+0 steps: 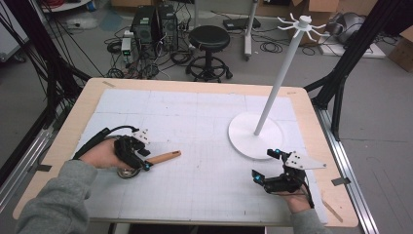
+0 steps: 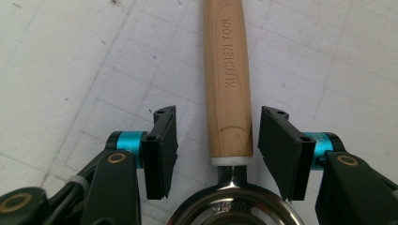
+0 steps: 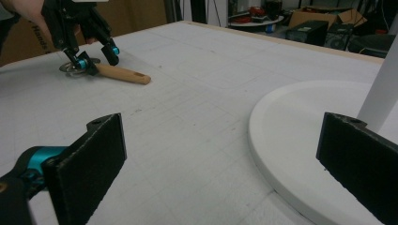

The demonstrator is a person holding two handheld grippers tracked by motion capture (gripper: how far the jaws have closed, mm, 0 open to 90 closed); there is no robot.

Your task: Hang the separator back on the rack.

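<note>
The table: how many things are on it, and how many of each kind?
Kitchen tool with wooden handle: 1
White stand with hooks on top: 1
Hand-held grippers: 2, the left gripper and the right gripper
Total: 4

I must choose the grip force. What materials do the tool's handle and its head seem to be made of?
Handle: looks like light wood with a smooth matt finish; grain lines show and "KITCHEN TOOL" is pressed into it. Head: seems to be polished metal, probably stainless steel, as it is silvery, reflective and carries a stamped mark. A thin white ring joins them, perhaps plastic.
</note>
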